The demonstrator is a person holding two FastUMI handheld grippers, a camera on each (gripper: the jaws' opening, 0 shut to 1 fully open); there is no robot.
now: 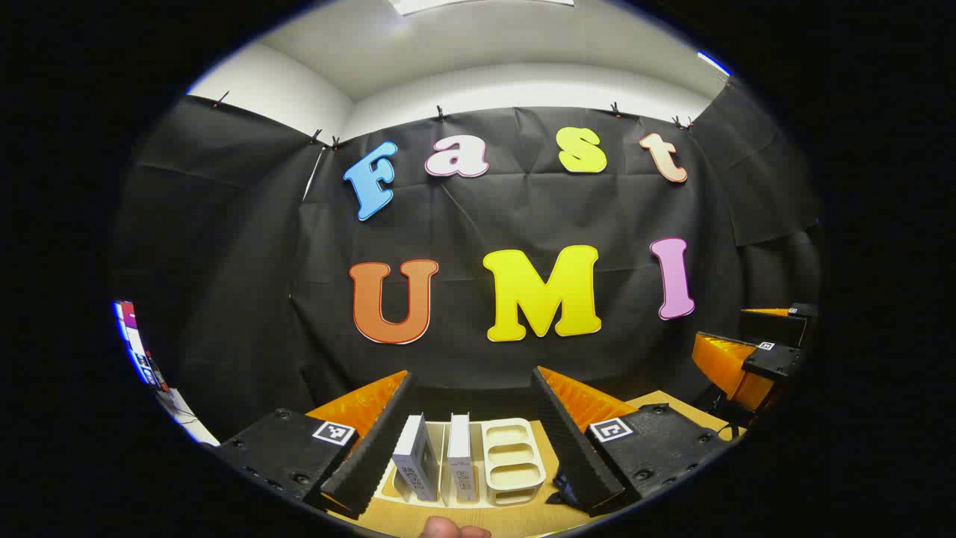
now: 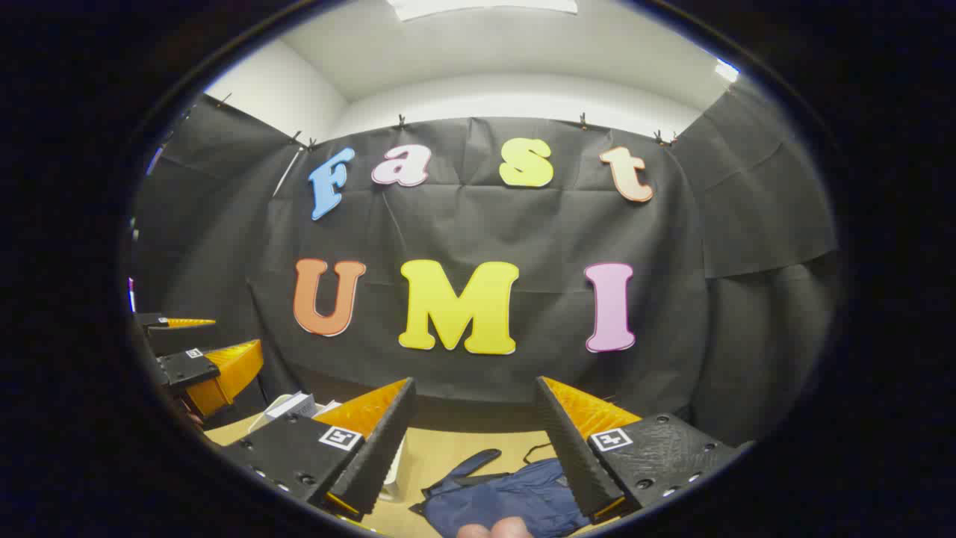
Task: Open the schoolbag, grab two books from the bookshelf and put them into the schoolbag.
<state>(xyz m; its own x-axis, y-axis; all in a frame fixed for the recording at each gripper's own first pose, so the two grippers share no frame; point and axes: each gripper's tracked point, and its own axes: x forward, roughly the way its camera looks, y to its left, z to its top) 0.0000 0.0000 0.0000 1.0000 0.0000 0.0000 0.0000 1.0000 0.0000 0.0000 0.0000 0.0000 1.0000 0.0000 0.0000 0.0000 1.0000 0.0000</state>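
Surface [image 1: 672, 407] of pale wood runs along the foot of the black booth wall and carries everything here. Largest on it is the schoolbag [image 2: 515, 501], a dark blue bag that lies flat and slumped near the front edge in the right gripper view, with a strap curling off toward its back left; whether it is open or closed cannot be told. Next comes the bookshelf [image 1: 511, 463], a white slotted rack that stands near the front edge in the left gripper view, and its right-hand slots are bare. Two books [image 1: 441, 459] stand upright side by side in its left slots, both white, spines facing forward, close together but not pressed. The left claw [image 1: 472, 441] hangs just in front of the rack with its fingers spread wide, the books and the rack framed between them, touching nothing. The right claw [image 2: 472, 448] hovers above the bag, spread just as wide and gripping nothing. In the right gripper view the rack's white edge and the top of a book peep out behind the left finger, toward the left end of the surface.
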